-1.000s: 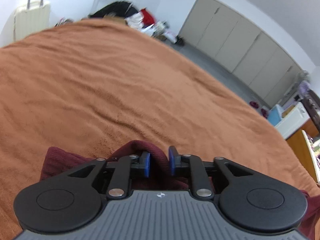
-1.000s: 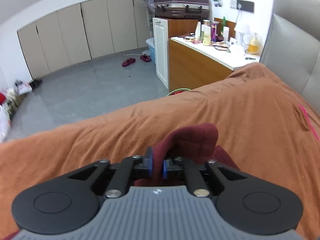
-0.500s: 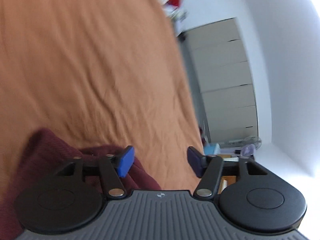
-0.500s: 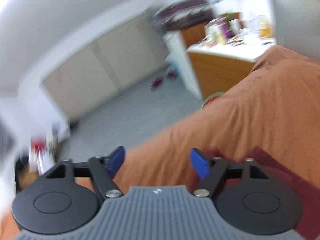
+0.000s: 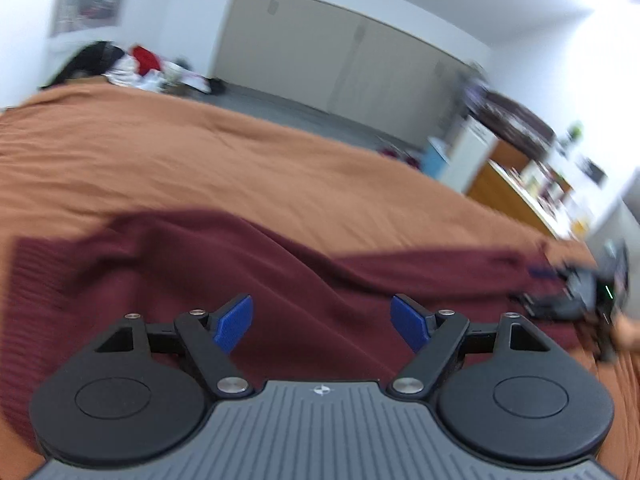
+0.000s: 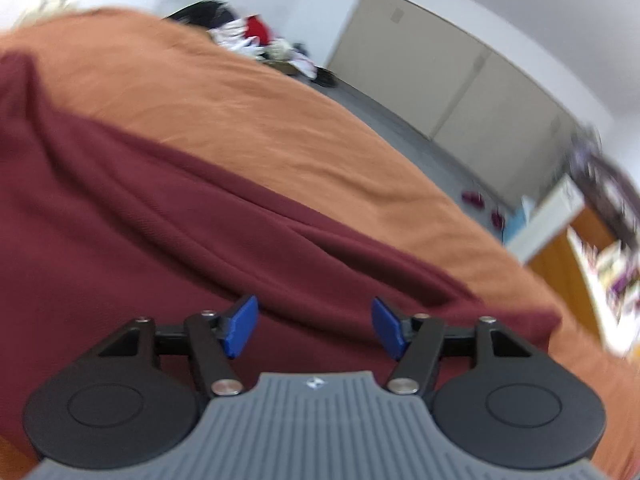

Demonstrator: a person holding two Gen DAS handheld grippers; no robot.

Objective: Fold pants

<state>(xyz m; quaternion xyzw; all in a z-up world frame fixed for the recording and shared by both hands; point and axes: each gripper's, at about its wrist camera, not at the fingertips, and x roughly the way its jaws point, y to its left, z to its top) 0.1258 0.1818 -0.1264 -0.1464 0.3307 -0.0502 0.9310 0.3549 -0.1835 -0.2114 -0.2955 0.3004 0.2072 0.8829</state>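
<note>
Dark red pants (image 5: 248,264) lie spread in a long band across the orange bedspread (image 5: 200,160). My left gripper (image 5: 322,322) hovers over the cloth, its jaws opening wide, with nothing pinched between the blue pads (image 5: 234,322). In the right wrist view the same pants (image 6: 160,224) fill the lower left, and my right gripper (image 6: 314,328) is above them, jaws opening, pads (image 6: 240,326) apart and free of cloth. At the far right edge of the left wrist view, the right gripper (image 5: 576,292) shows as a dark blur by the pants' end.
Beyond the bed's far edge lie grey floor and beige wardrobe doors (image 5: 328,52). A heap of clothes (image 5: 136,64) sits at the back left. A wooden counter with bottles (image 5: 532,188) stands to the right, and red slippers (image 6: 480,204) lie on the floor.
Both grippers were shut on bunched pants cloth a second ago. They have let go, opened wide and drawn back. The pants now lie spread out flat on the bedspread.
</note>
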